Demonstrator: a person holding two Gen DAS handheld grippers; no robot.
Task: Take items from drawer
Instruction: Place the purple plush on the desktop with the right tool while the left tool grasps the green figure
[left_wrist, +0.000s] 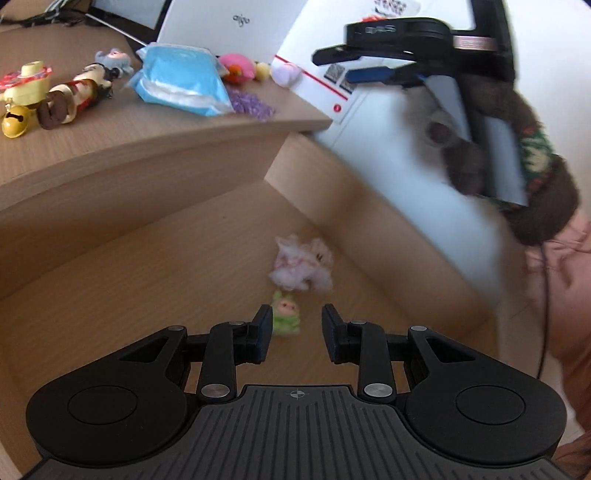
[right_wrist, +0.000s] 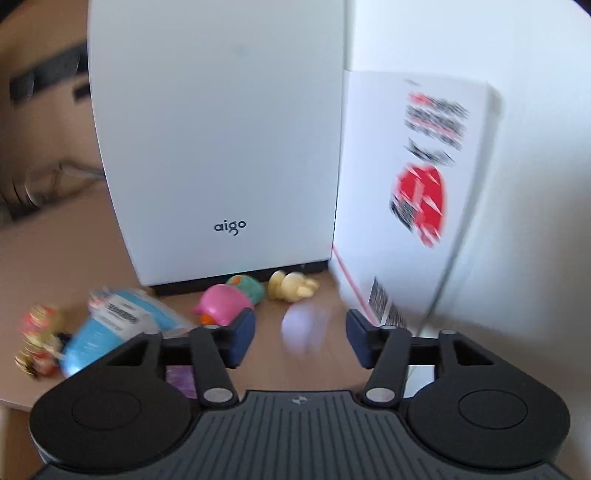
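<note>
Down in the drawer (left_wrist: 184, 258) your left gripper (left_wrist: 295, 325) hangs open, lined up on the green plush (left_wrist: 286, 314); right gripper (right_wrist: 301, 332) open over the worktop (right_wrist: 269, 325), lilac toy (right_wrist: 303, 328) between its jaws, apparently released.

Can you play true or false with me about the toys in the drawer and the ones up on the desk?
1. A small green plush toy lies in the wooden drawer. True.
2. The fluffy pink-and-white plush toy sits on the desk. False: it lies in the drawer, just beyond the green one.
3. The left gripper squeezes the green toy. False: its fingers are apart and empty.
4. A blue plastic packet lies on the wooden desk top. True.
5. The right gripper is shut. False: its fingers are open.
</note>
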